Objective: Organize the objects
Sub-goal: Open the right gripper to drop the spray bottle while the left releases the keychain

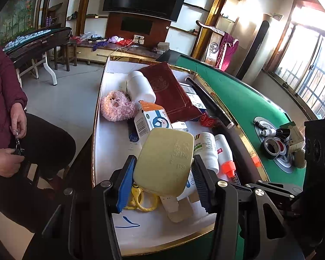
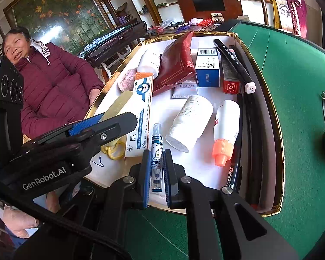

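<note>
1. Grippers first: my left gripper (image 1: 162, 177) is clamping the pale yellow soap bar (image 1: 165, 162) across its short sides, and I am keeping it lifted over the near end of the tray (image 2: 277, 151) so it clears the clutter below.
2. My right gripper (image 2: 157, 171) is pinching the small clear tube (image 2: 157, 151) lengthwise between nearly shut jaws, nose tilted down at the tray's near edge; I judge I am carrying it in to set it down.
3. Under the soap, the yellow scissors (image 1: 140, 201) and a long white box (image 2: 140, 117) are crowding the near left corner, so room there is running tight.
4. Just ahead, 2 white bottles are lying side by side on the liner: the plain bottle (image 2: 188, 123) and the orange-capped bottle (image 2: 225, 130). Bare white liner is showing between my right fingers and their caps, the best open patch I am seeing.
5. Along the right wall, long black markers (image 2: 234, 62) are lying parallel to the gold rim, leaving no gap.
6. Farther in, the dark red pouch (image 1: 171, 91), pink plush (image 1: 118, 106) and blue-white box (image 2: 207, 69) are filling the far end.
7. Beyond the rim, green felt (image 2: 292, 65) is lying open; a seated person (image 2: 54, 82) is close on the left.
</note>
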{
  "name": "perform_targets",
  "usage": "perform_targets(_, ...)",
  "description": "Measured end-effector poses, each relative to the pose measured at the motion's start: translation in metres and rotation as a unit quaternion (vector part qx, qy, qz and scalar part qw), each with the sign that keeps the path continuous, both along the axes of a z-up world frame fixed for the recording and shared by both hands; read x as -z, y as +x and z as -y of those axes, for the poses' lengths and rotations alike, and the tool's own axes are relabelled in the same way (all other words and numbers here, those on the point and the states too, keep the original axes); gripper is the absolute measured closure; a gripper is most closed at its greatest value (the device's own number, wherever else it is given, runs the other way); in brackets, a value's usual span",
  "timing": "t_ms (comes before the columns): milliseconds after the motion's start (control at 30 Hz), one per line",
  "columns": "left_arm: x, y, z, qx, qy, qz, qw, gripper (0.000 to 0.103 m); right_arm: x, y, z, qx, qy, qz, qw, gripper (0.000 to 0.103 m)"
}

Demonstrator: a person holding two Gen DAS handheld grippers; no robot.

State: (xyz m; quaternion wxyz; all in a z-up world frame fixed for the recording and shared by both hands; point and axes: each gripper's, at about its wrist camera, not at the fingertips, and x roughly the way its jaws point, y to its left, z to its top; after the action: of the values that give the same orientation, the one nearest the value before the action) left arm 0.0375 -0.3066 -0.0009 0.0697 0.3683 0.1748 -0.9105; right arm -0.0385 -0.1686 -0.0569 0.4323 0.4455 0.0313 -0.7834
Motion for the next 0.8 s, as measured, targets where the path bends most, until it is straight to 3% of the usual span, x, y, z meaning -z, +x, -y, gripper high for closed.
perform_targets(500, -0.0014, 0.0037, 0.0033, 0.000, 0.002, -0.006, 1.0000, 0.057, -0.0013, 0.0041, 0.0022, -0.006, 0.005, -0.014, 1.000, 0.092)
perform_targets(700, -0.0067, 0.0065, 0.0041, 0.006, 0.008, -0.022, 0.9997, 0.055, -0.0028, 0.0054, 0.0008, -0.007, 0.007, -0.018, 1.000, 0.089)
perform_targets(800, -0.0090, 0.0072, 0.0009, 0.009, 0.004, -0.026, 0.9996, 0.050, -0.0046, 0.0056, -0.0019, -0.004, 0.004, -0.018, 1.000, 0.083)
